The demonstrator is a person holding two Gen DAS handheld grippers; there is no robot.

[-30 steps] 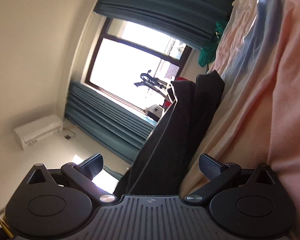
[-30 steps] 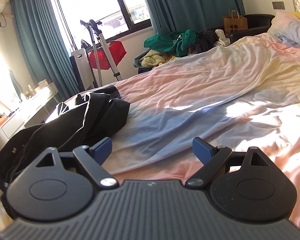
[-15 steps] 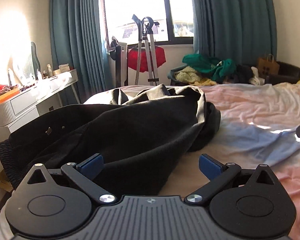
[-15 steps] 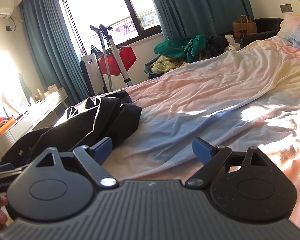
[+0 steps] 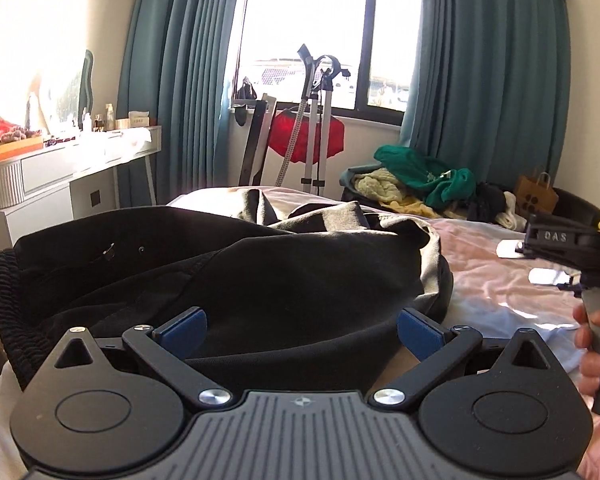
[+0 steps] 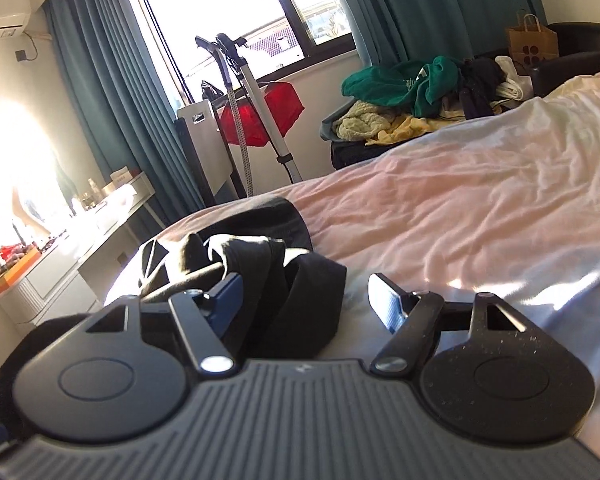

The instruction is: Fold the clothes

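Change since earlier frames: left wrist view has rolled from sideways to level; right wrist view has travelled toward the dark garment, which now sits between its fingers.
Bed: wide mattress under a wrinkled pink, pale-blue and cream sheet [image 6: 480,216]; sunlit patches on the near side.
Garment: crumpled black fabric garment with a ribbed elastic band [image 5: 228,280], lying on the bed's near left corner; grey lining shows at its far edge. In the right wrist view its folds [image 6: 296,292] rise between the two fingers.
Curtains: teal pleated curtains [image 5: 488,80] on both sides of a bright window.
Dresser: white desk with small bottles and an orange tray [image 5: 60,168], left of the bed.
Clothes heap: green, yellow and white garments piled on a dark chair [image 6: 412,92] beyond the bed.
Left gripper: black two-finger gripper with blue pads [image 5: 300,326]; jaws spread wide, released, just before the garment's near edge, not gripping it.
Right gripper: matching black gripper [image 6: 304,300]; jaws closing with the black folds between them, far pad clear of the cloth.
Hand: fingers [image 5: 592,344] wrapped on the right gripper's handle at the left view's right edge.
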